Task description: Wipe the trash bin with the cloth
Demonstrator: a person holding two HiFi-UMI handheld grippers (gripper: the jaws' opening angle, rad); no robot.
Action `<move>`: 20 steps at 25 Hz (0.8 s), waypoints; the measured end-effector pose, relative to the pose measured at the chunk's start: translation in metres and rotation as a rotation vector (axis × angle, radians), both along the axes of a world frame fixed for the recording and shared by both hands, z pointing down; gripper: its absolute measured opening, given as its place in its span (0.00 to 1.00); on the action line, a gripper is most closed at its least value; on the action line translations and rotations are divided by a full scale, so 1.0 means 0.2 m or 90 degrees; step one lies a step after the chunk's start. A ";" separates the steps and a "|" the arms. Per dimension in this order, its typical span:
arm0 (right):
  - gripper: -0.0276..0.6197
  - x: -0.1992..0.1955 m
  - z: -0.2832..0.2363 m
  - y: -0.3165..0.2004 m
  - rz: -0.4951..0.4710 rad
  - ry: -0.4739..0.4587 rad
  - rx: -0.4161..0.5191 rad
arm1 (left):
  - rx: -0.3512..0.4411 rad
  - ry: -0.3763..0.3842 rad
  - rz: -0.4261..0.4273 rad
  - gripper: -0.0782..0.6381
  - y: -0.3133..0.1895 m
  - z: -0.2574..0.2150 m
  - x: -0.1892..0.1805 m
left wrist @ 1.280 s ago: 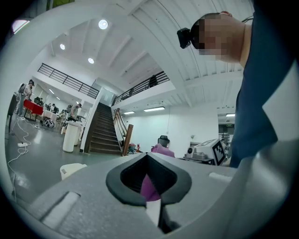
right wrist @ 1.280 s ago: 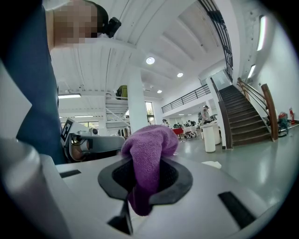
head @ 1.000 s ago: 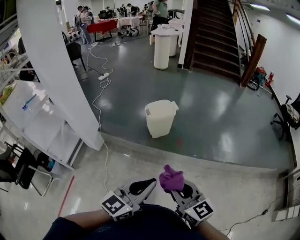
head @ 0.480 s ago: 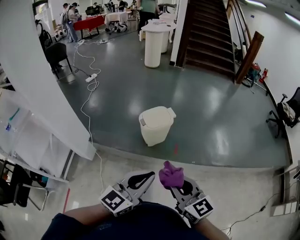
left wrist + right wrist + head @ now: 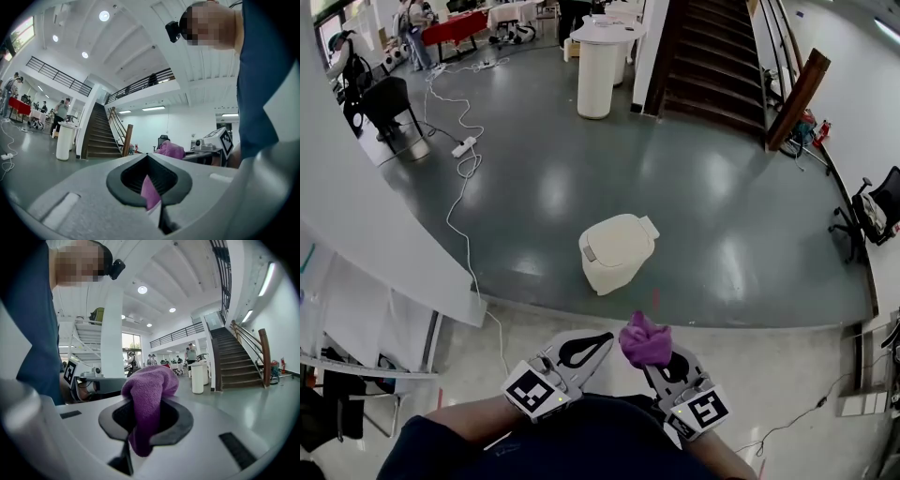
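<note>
Head view: the cream trash bin (image 5: 614, 251), lid down, stands on the dark floor (image 5: 534, 187) near its front edge, well apart from both grippers. The right gripper (image 5: 146, 423) pinches the purple cloth (image 5: 149, 387), which bunches above the jaws. The left gripper (image 5: 149, 180) has its jaws pressed together; a pink sliver (image 5: 150, 193) shows in the slot, nature unclear.

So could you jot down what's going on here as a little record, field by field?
Right gripper: jaws shut on a crumpled purple cloth
Left gripper: jaws together; a thin pink sliver shows between them, and I can't tell what it is
Cream plastic trash bin: lid down, standing on the dark grey floor, ahead of both grippers, touched by neither
Wiping: not yet begun
</note>
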State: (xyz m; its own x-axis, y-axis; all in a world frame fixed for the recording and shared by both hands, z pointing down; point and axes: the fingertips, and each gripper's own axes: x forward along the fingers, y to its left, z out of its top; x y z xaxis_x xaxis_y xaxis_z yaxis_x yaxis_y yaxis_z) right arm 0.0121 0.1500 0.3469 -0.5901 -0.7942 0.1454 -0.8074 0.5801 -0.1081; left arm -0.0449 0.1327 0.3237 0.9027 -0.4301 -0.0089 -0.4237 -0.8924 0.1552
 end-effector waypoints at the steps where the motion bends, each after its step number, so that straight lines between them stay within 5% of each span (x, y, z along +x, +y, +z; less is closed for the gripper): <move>1: 0.15 0.00 0.00 -0.04 0.001 0.000 -0.003 | -0.002 0.001 -0.002 0.10 -0.04 0.00 0.00; 20: 0.15 0.28 0.07 -0.55 -0.102 0.005 -0.008 | -0.033 -0.040 -0.115 0.10 -0.51 0.14 0.28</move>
State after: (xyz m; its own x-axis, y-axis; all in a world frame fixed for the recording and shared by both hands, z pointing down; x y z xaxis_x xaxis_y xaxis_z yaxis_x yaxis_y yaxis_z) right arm 0.0680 0.0400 0.3603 -0.7075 -0.6884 0.1597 -0.7057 0.7000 -0.1092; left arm 0.0119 0.0309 0.3517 0.8084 -0.5842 0.0720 -0.5872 -0.7921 0.1667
